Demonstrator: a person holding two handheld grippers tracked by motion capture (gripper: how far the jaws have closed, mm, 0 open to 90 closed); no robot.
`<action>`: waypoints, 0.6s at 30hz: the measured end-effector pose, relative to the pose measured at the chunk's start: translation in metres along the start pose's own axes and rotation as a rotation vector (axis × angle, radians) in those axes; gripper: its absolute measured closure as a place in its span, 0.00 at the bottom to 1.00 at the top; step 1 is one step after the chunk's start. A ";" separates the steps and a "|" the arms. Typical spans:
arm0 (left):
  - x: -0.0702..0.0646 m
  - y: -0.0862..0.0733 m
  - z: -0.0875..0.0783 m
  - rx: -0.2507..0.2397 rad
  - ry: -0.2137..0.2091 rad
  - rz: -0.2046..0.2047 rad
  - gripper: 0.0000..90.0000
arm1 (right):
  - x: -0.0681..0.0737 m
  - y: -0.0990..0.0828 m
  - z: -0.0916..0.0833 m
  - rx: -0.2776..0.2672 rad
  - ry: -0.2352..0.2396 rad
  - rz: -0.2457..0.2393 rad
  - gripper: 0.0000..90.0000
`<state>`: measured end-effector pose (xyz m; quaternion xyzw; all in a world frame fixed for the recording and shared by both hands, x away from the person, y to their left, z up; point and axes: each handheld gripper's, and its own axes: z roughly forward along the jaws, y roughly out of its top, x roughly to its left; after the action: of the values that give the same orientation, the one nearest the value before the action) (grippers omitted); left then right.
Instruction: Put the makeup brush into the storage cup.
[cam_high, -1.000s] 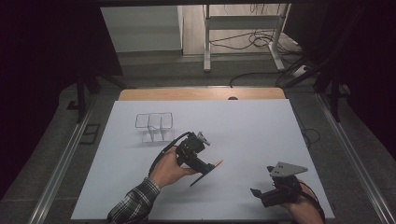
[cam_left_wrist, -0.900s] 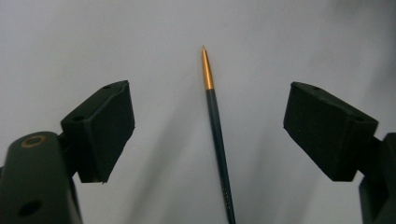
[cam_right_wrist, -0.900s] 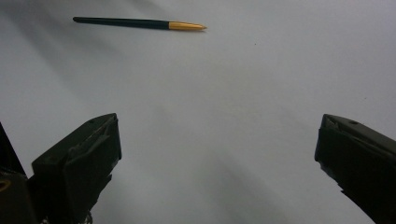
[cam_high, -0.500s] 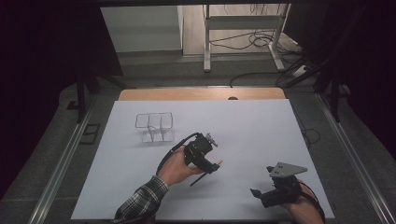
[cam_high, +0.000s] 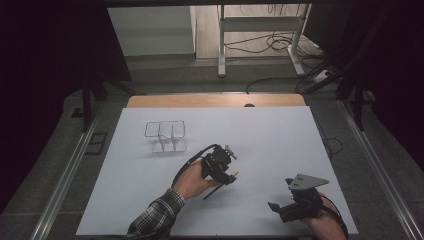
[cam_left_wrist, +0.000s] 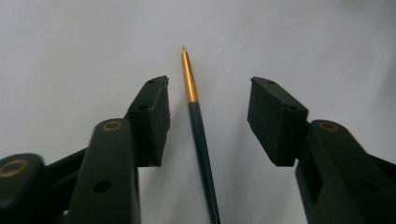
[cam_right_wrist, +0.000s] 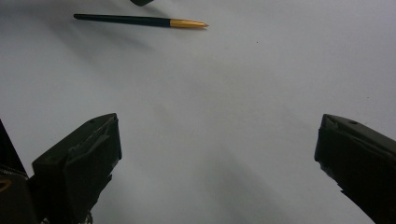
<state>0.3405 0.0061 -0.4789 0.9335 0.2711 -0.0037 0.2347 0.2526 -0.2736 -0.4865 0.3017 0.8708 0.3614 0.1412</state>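
Pickup of the pen (cam_left_wrist: 198, 133) looks barely begun: it lies flat on the white table (cam_high: 280, 140) near the middle of the high view, between the pads of the left claw (cam_left_wrist: 208, 109), whose jaws have just been closing but touch nothing yet. Closing and lifting remain. The right claw (cam_right_wrist: 217, 154) waits wide at lower right, close to the near edge. A clear divided box (cam_high: 166, 136) sits at upper left, well apart, with bare surface around the pen.
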 end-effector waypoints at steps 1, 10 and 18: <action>0.000 0.000 0.001 0.001 -0.001 -0.003 0.58 | 0.000 0.000 0.000 0.000 -0.001 0.000 0.01; 0.000 0.000 0.012 0.032 -0.004 -0.002 0.72 | 0.000 0.000 0.000 0.004 -0.002 0.000 0.01; 0.000 0.002 0.024 0.028 0.014 -0.031 0.74 | 0.000 0.000 0.000 0.003 -0.001 -0.002 0.01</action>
<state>0.3440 -0.0054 -0.4991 0.9324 0.2873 -0.0047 0.2194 0.2527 -0.2739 -0.4868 0.3011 0.8717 0.3597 0.1417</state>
